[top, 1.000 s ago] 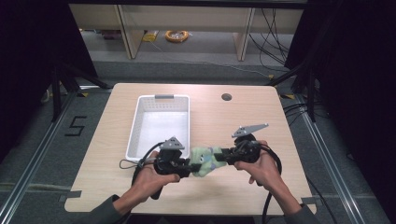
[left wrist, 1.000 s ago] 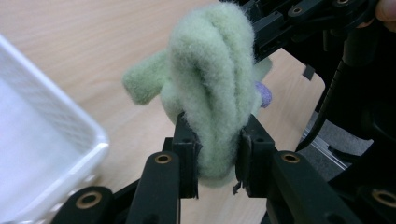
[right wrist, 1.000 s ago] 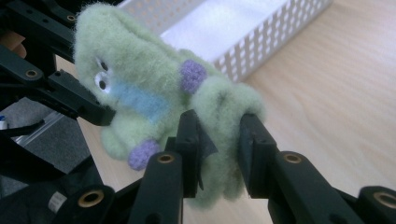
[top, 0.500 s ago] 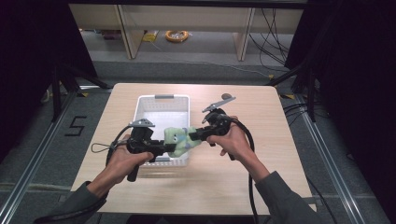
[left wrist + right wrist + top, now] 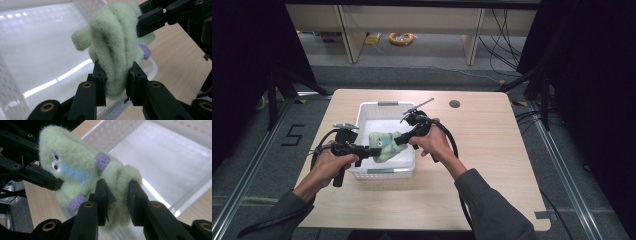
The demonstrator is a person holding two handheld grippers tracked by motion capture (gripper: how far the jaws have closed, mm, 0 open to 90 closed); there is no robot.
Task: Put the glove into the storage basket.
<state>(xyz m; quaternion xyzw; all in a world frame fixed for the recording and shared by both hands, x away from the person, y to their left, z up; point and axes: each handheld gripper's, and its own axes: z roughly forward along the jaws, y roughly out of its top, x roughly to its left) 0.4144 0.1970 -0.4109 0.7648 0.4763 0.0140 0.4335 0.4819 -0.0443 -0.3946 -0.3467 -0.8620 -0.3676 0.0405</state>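
We grip the green plush toy [image 5: 113,47] from two sides. The left gripper [image 5: 115,85] has its jaws clamped on one end of the plush, the pile bulging out between and above the pads. The right gripper [image 5: 117,202] has its jaws clamped on the opposite end, beside a purple spot, with the toy's face turned away from them.

Risk: each grip bites into soft, compressible pile only. If one hand outruns the other, we judge that the toy stretches and may pull free of one pair of jaws, then swing from the other. If one pair opens before the other, the toy may catch on the basket wall instead of dropping inside.

Position: in the high view the plush toy [image 5: 382,145] hangs between both grippers, above the near part of the white perforated basket [image 5: 384,106], clear of the basket floor.
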